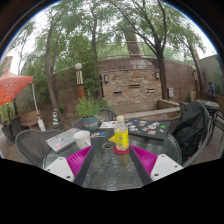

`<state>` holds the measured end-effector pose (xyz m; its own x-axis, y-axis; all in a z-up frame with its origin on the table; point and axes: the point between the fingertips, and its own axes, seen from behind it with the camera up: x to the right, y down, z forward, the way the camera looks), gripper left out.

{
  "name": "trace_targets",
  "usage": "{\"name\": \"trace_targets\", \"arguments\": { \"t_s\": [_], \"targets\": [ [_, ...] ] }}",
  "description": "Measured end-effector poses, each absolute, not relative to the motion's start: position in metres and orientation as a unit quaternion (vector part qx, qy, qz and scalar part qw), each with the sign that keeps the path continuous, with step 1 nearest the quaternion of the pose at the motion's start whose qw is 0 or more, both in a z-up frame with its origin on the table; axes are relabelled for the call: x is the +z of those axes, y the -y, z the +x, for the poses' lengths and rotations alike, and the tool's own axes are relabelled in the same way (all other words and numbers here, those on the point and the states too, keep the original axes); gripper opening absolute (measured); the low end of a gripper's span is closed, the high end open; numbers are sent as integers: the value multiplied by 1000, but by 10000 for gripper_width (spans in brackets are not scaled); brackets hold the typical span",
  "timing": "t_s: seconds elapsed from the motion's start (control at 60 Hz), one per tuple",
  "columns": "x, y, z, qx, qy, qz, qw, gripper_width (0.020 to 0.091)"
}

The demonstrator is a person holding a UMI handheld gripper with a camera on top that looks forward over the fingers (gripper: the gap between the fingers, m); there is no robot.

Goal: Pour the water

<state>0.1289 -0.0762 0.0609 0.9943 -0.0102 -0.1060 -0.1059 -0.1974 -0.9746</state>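
I see a round glass desk [105, 172] in a daylit patio, mesh chairs [192, 128] around it, a brick wall [130, 85] and tall trees [160, 45] behind, a red umbrella [12, 85] aside.

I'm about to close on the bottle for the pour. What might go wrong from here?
1. The bottle stands upright between the open fingers of the gripper, apparently gaps either side; an off-centre squeeze might tip it on the glass table.
2. The cup stands close to the bottle's left, near the left finger; closing or lifting may knock it.
3. Papers lie just beyond, so spilled water could wet them.
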Motion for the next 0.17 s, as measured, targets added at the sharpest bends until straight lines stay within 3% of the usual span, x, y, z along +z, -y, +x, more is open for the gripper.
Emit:
{"name": "trace_targets", "arguments": {
  "t_s": [0.167],
  "targets": [
    [87,161,115,41,-46,-757,651,842]
  ]
}}
